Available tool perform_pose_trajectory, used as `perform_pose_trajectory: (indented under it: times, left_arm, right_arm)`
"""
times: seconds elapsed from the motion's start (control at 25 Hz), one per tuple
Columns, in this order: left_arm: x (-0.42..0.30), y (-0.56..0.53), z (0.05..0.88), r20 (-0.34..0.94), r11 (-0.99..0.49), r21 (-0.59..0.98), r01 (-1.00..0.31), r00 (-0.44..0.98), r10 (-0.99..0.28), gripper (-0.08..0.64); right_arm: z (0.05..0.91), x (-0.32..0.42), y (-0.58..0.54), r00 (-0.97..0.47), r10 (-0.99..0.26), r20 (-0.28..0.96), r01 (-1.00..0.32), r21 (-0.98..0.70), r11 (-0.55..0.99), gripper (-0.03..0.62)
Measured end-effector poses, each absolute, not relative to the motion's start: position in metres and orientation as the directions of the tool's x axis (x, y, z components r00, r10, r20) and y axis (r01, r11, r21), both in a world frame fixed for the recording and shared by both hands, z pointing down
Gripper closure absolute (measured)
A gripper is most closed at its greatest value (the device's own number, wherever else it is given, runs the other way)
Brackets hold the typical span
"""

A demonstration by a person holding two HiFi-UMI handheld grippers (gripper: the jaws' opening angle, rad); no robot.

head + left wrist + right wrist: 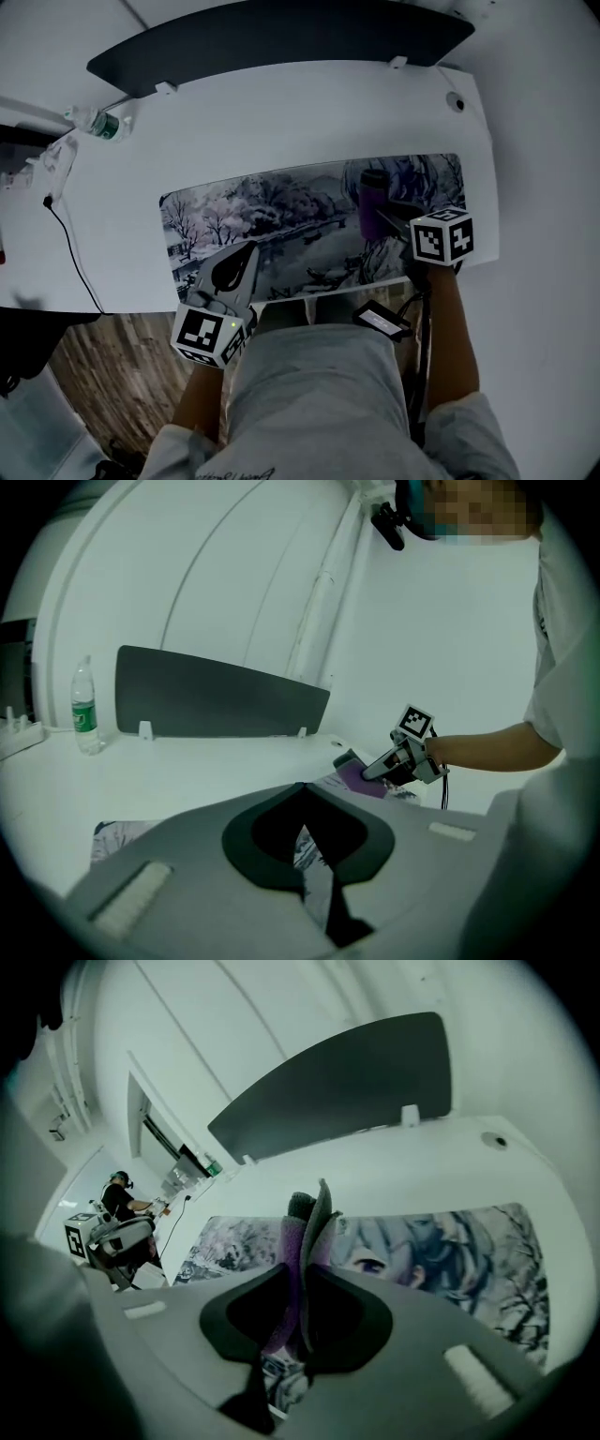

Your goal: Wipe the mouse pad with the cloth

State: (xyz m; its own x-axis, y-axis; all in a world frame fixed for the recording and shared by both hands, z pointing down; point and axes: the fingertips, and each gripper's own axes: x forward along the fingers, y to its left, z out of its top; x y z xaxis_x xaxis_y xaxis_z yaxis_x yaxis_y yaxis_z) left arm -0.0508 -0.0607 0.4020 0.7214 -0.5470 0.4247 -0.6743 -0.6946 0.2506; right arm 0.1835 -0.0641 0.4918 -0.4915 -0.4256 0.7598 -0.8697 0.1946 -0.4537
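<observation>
Pinching the purple cloth, right tool hangs above mouse pad.

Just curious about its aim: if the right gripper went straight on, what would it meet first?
Probably the mouse pad: the right gripper, shut on the cloth, slants down toward it. Depth is unclear; possibly the desk just beyond.

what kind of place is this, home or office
Probably an office or lab workspace rather than a home: a plain white desk with a dark divider panel along its back edge, a large printed mouse pad, and, in the right gripper view, another person at a further station.
</observation>
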Motion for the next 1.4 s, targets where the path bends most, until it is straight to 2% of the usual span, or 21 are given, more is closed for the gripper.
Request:
perform_pose_trajectory:
  times: [0.32, 0.64, 1.08, 1.4]
  left_arm:
    - [0.025, -0.054, 0.394, 0.422, -0.734, 0.245, -0.633, 0.752, -0.507, 0.541]
    - [0.080, -0.047, 0.391, 0.432, -0.740, 0.233, -0.631, 0.749, -0.503, 0.541]
    - [0.109, -0.036, 0.394, 0.453, -0.718, 0.204, -0.666, 0.714, -0.534, 0.541]
    - [0.113, -0.019, 0.392, 0.464, -0.699, 0.197, -0.687, 0.694, -0.551, 0.541]
  right_arm:
    - [0.497, 0.355, -0.011, -0.307, -0.461, 0.832, -0.940, -0.342, 0.009, 0.518]
    - [0.518, 0.450, 0.015, -0.211, -0.412, 0.886, -0.967, -0.251, -0.043, 0.518]
    - [0.562, 0.468, 0.016, -0.219, -0.320, 0.922, -0.973, -0.233, -0.005, 0.519]
    - [0.563, 0.463, 0.015, -0.243, -0.330, 0.912, -0.966, -0.258, -0.001, 0.520]
